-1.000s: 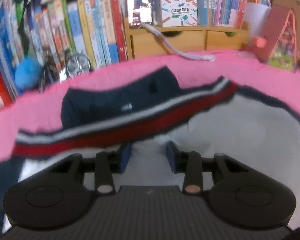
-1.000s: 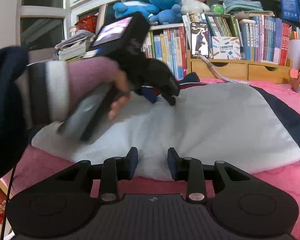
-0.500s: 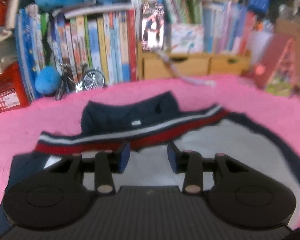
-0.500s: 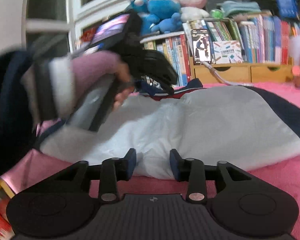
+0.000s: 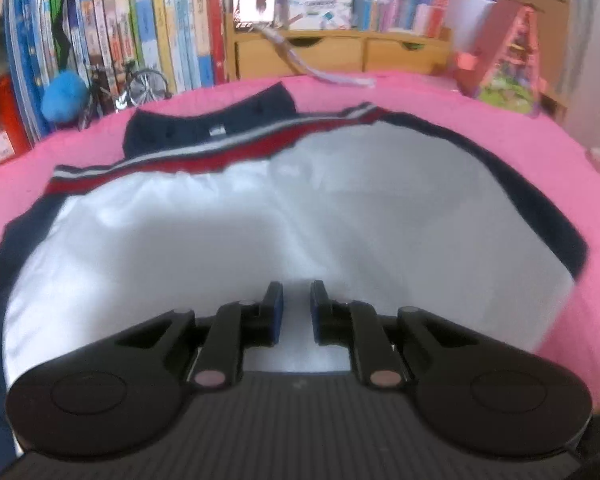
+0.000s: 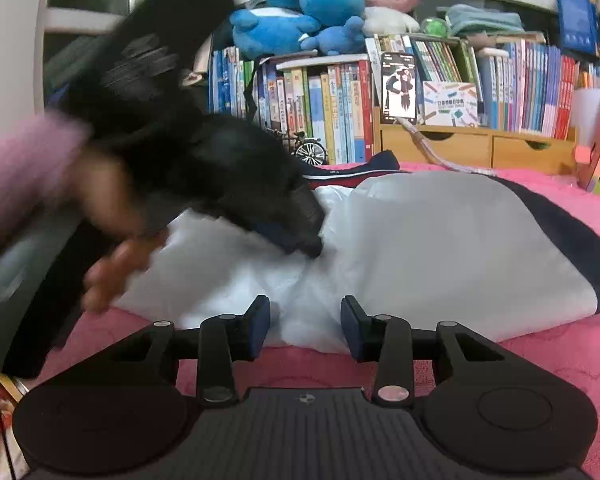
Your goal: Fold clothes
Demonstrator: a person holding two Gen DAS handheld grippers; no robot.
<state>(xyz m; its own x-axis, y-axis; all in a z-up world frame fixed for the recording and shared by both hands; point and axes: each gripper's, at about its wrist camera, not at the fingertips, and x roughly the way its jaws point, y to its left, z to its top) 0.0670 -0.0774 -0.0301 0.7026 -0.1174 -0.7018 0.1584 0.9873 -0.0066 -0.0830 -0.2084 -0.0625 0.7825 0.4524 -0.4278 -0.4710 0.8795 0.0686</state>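
Note:
A white shirt [image 5: 260, 232] with navy sleeves, a red and white chest stripe and a navy collar [image 5: 204, 128] lies flat on the pink blanket [image 5: 500, 128]. My left gripper [image 5: 296, 314] hovers low over the white panel near its front hem, its jaws narrowly apart and nothing between them. In the right wrist view the left gripper [image 6: 300, 224] points down onto the shirt [image 6: 440, 248]. My right gripper [image 6: 305, 326] is open and empty at the shirt's near hem.
A row of books [image 5: 140, 48] and wooden drawers [image 5: 340, 52] line the back edge of the blanket. A toy bicycle [image 5: 132, 88], a blue ball [image 5: 64, 96] and a pink toy house [image 5: 512, 60] stand there. Plush toys [image 6: 300, 20] sit on top.
My left gripper has pulled back from the striped collar area toward the shirt's front hem and dropped low. Its jaws have narrowed. My right gripper has opened wider.

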